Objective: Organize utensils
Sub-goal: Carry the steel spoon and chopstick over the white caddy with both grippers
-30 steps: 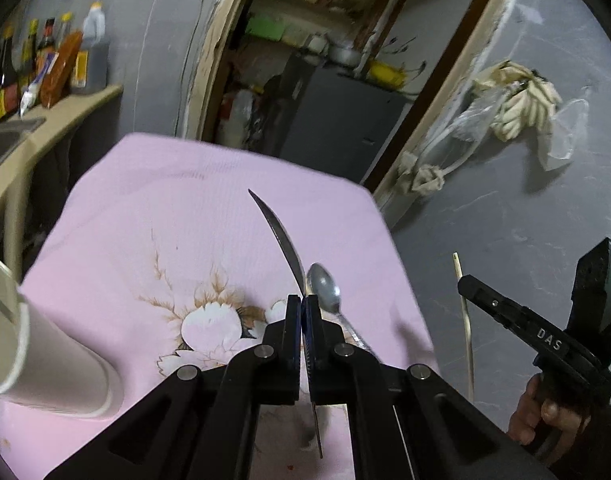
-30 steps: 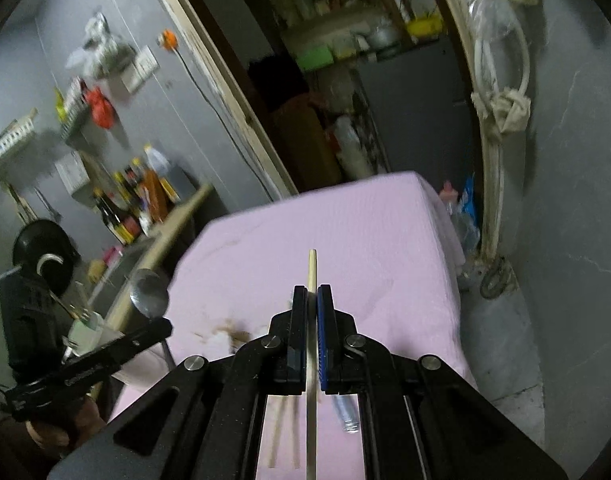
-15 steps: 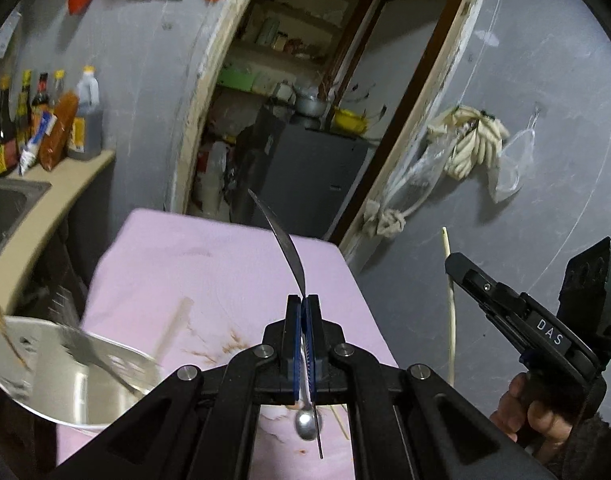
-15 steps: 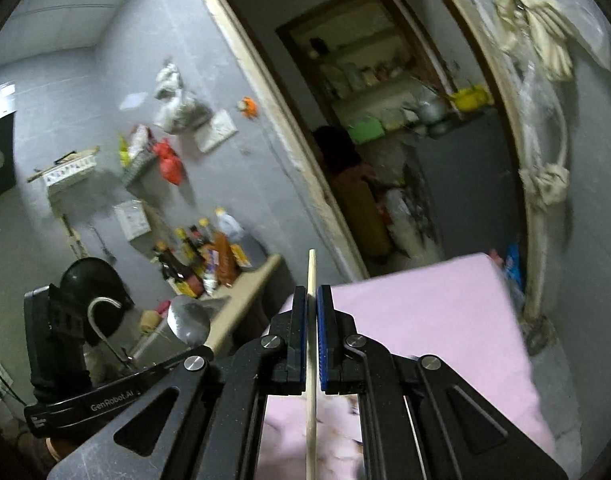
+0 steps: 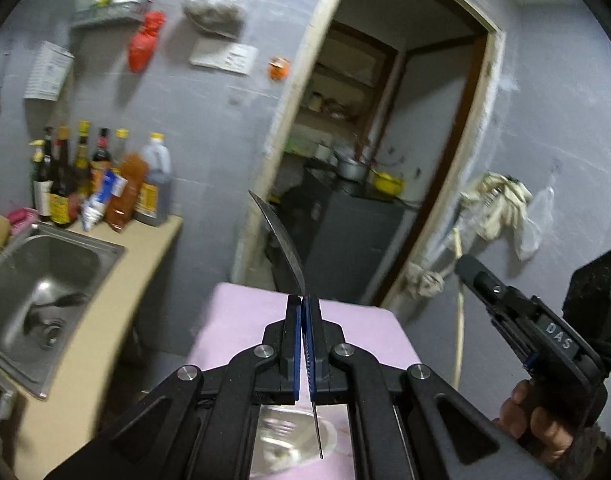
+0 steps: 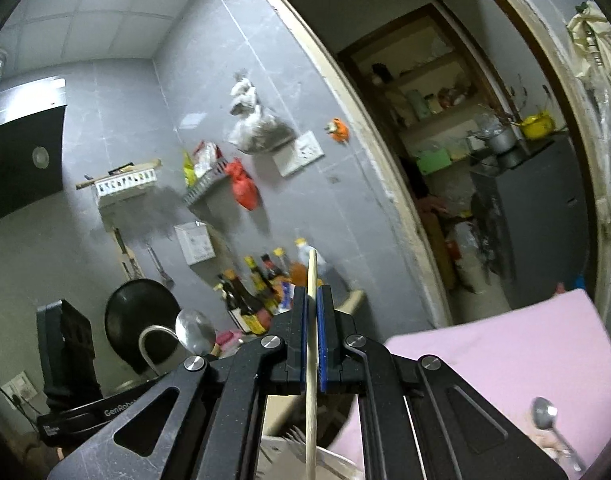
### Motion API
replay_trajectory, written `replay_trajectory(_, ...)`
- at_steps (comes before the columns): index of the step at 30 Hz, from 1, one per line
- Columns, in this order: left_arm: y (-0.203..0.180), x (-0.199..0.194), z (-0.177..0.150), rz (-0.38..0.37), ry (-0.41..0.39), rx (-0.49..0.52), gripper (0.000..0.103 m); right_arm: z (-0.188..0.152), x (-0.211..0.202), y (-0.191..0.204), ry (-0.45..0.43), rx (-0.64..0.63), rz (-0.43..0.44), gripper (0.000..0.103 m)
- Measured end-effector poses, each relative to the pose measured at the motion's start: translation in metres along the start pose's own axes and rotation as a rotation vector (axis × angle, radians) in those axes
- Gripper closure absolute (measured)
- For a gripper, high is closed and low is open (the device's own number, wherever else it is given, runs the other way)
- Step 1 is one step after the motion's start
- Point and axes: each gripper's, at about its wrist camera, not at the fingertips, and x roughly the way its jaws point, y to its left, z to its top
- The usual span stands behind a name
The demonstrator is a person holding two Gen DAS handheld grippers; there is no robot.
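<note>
The table (image 5: 241,320), under a pink cloth, fills the low middle of the left wrist view and the lower right of the right wrist view. To its left runs a tan counter (image 5: 117,320) with a steel sink (image 5: 45,280) and a row of sauce bottles (image 5: 97,184) against the grey wall. A doorway (image 5: 385,160) with a dark cabinet inside stands beyond the table.

The left tool (image 5: 303,308) points slightly down over the table, its jaws clamped together on a metal spoon (image 5: 283,248), whose bowl sticks up edge-on above the pads while the thin handle hangs below. Under it sits a shiny metal container (image 5: 289,436), blurred.

The right tool (image 6: 312,300) points level toward the wall, jaws pressed on a wooden chopstick (image 6: 311,360) that stands upright through the pads. In the left view a hand (image 5: 537,420) grips this tool at the right edge. A second spoon (image 6: 547,420) lies on the pink cloth at lower right, near the table edge.
</note>
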Motion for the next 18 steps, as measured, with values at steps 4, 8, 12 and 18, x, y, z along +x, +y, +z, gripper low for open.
replay_trajectory(4,0.037,-0.008,0.008,0.055,-0.038,-0.045,0.1,-0.01,0.023,0.014,-0.014,0.015,0.007,0.099)
replay_trajectory(8,0.066,-0.005,0.006,0.109,-0.045,-0.078,0.1,-0.024,0.042,0.024,-0.037,0.017,-0.043,0.099)
replay_trajectory(12,0.084,0.004,-0.005,0.138,-0.03,-0.099,0.1,-0.04,0.056,0.03,-0.073,-0.011,-0.124,0.099)
replay_trajectory(18,0.097,0.018,-0.026,0.157,-0.009,-0.096,0.1,-0.062,0.068,0.03,-0.082,-0.043,-0.207,0.099)
